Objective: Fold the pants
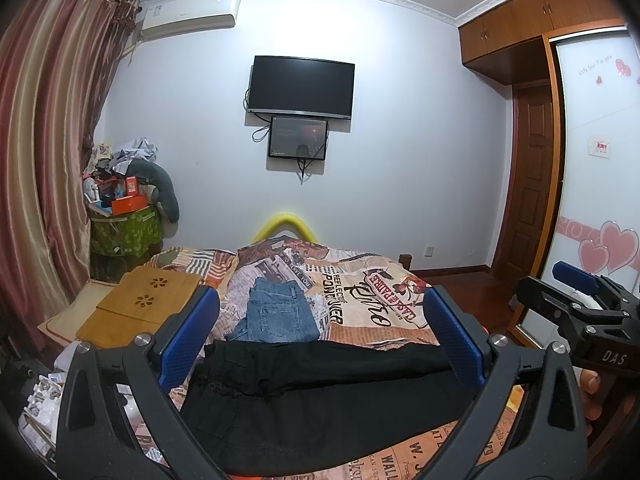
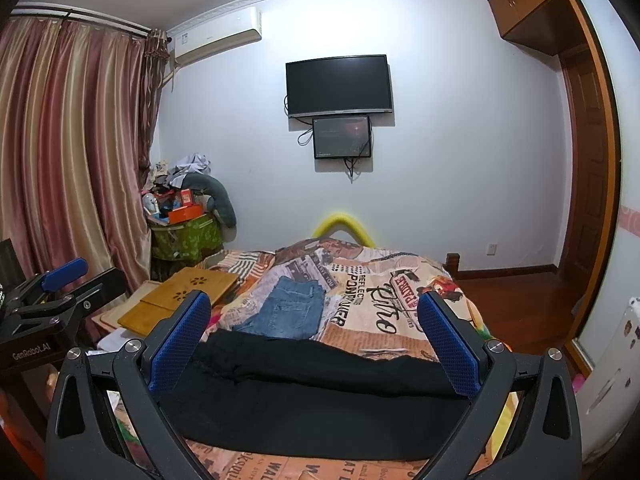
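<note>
Both grippers, left (image 1: 320,344) and right (image 2: 314,344), spread wide over black pants (image 1: 320,392); we count one jeans pair (image 1: 278,312); only left view shows heart-stickered wardrobe (image 1: 596,168).

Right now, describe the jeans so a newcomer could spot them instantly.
Start at the bed with the newspaper-print cover. Near its middle, just beyond the black pants spread across the near edge, lie the folded jeans. They are the only blue denim there, back pocket facing up.
</note>
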{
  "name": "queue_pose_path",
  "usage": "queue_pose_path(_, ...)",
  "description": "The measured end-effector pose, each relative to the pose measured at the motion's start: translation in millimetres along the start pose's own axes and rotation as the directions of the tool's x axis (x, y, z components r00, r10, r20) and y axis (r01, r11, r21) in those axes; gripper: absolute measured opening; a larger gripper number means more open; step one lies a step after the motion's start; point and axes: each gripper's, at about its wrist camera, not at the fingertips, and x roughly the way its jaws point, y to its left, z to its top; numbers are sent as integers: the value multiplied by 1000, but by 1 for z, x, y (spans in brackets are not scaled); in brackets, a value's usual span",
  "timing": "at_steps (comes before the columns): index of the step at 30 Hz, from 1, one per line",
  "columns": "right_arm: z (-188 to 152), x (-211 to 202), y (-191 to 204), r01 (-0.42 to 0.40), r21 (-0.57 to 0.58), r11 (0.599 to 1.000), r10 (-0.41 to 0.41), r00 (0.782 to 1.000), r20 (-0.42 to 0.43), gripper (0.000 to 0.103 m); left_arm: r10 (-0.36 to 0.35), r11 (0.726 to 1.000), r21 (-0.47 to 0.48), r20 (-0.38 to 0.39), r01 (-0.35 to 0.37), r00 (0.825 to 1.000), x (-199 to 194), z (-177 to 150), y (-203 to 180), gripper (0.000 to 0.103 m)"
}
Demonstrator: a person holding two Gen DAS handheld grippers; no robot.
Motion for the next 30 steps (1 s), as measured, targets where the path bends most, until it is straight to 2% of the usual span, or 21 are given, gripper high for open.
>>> queue_pose_path(30, 0, 1, 1, -1, 0, 1000, 1, 1000, 0, 103, 2, 1000, 0, 3, -2, 1000, 0, 1, -2, 103)
